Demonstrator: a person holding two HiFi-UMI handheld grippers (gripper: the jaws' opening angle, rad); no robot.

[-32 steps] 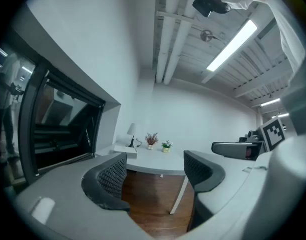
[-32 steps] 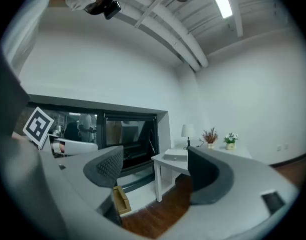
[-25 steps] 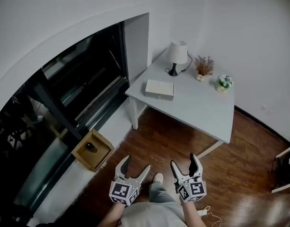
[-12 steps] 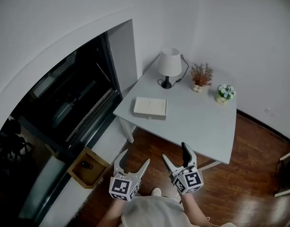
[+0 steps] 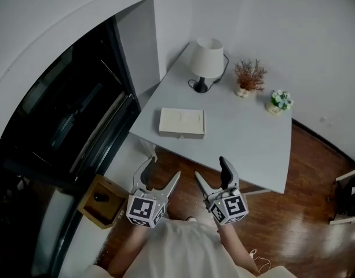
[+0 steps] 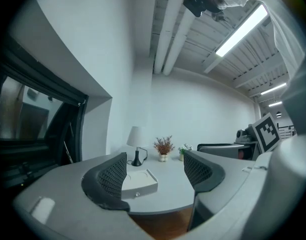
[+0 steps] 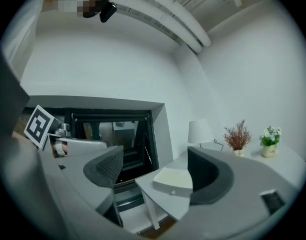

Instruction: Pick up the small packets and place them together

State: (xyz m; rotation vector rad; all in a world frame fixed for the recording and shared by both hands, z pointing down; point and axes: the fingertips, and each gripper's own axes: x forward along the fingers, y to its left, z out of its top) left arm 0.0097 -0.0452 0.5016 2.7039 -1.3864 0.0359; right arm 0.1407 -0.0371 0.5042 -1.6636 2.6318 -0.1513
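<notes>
A flat white box point(image 5: 182, 122) lies on the grey table point(image 5: 246, 143), towards its left side. No small packets show in any view. My left gripper point(image 5: 156, 179) hangs open just in front of the table's near edge, nothing between its fingers. Beside it my right gripper point(image 5: 211, 176) is open too and holds nothing. The left gripper view looks across the table at the white box point(image 6: 139, 182) between that gripper's point(image 6: 155, 173) jaws. In the right gripper view the box point(image 7: 173, 180) sits between the jaws of that gripper point(image 7: 155, 173) at the table's corner.
At the back of the table stand a white lamp point(image 5: 205, 62), a dried plant in a pot point(image 5: 247, 77) and a small flower pot point(image 5: 277, 102). A dark window point(image 5: 67, 109) runs along the left. An open wooden box point(image 5: 101, 200) sits on the floor below it.
The view has come closer to the table and both grippers have moved forward and up to its near edge. Both stay open.
</notes>
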